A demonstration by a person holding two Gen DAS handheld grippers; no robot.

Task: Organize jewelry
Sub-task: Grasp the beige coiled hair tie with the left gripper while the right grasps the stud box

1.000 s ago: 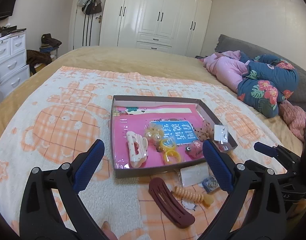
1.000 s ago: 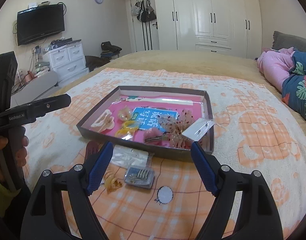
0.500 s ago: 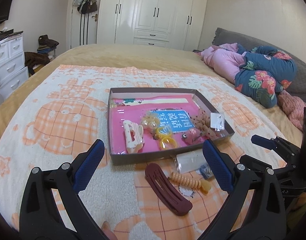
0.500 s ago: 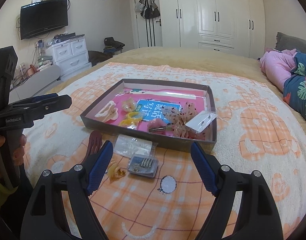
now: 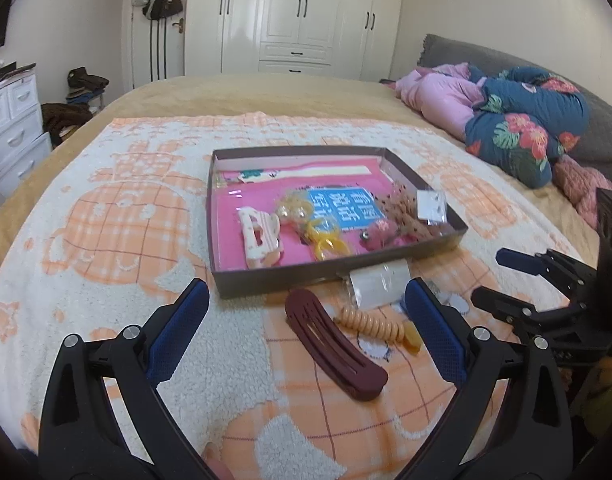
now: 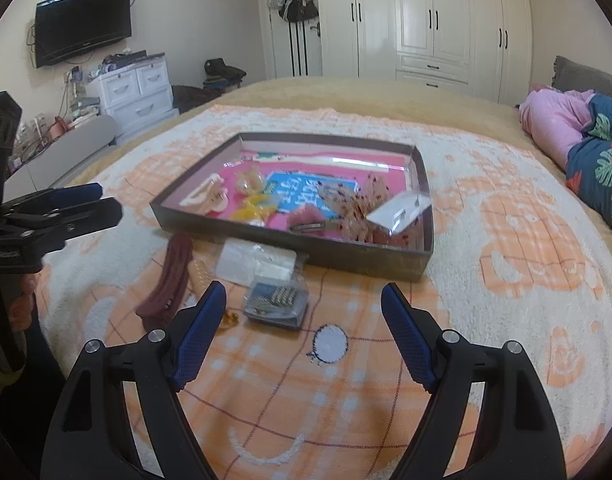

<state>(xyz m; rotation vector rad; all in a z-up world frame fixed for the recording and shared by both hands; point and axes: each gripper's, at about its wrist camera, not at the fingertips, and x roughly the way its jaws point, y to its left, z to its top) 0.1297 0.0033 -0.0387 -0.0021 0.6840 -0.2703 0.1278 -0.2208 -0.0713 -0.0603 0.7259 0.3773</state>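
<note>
Lowered left tongs [image 5: 306,320], open like right tongs [image 6: 303,312], w/ maroon clip [image 5: 334,344] between tips.

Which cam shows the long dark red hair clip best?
Left wrist. The long dark red plastic hair clip lies whole and unblocked on the orange-and-cream blanket, between the open left claw fingers. In the right wrist view the clip is foreshortened, and the right claw finger hides its near end.

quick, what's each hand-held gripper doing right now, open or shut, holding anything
Left hand-held gripper: open, holding nothing, above the dark red hair clip.
Right hand-held gripper: open, holding nothing, near the small packet of beads.
</note>
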